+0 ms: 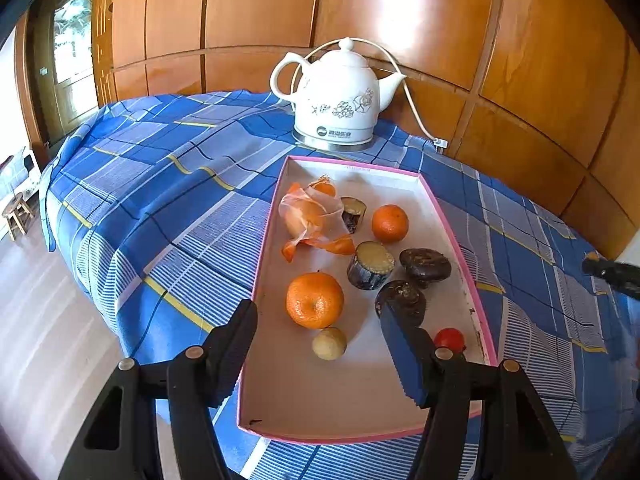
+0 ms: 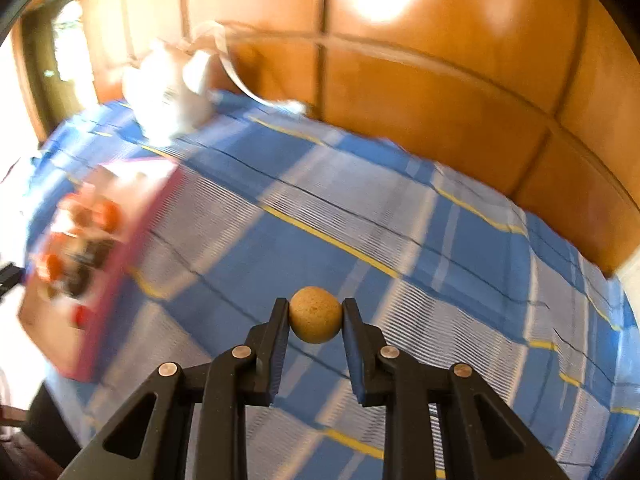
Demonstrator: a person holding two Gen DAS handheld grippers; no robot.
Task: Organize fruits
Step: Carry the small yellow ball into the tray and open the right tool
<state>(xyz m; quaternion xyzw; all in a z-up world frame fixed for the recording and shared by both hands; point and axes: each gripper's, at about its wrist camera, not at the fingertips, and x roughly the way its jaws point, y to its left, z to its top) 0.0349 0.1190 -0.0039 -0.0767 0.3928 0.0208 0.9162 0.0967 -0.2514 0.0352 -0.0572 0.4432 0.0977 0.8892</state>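
Note:
A pink-rimmed white tray (image 1: 456,232) lies on the blue checked tablecloth. In it are two oranges (image 1: 315,300) (image 1: 390,223), a peeled orange with its peel (image 1: 308,216), a small tan round fruit (image 1: 329,343), a red fruit (image 1: 450,339), two cut dark-skinned pieces (image 1: 371,265) and two dark brown fruits (image 1: 425,265). My left gripper (image 1: 320,354) is open above the tray's near end, empty. My right gripper (image 2: 316,314) is shut on a small tan round fruit (image 2: 316,320), held above the cloth to the right of the tray (image 2: 120,248), which looks blurred.
A white ceramic kettle (image 1: 338,96) with a cord (image 1: 416,108) stands behind the tray by the wooden wall. The table edge drops to the floor on the left. The right gripper's tip (image 1: 612,274) shows at the left wrist view's right edge.

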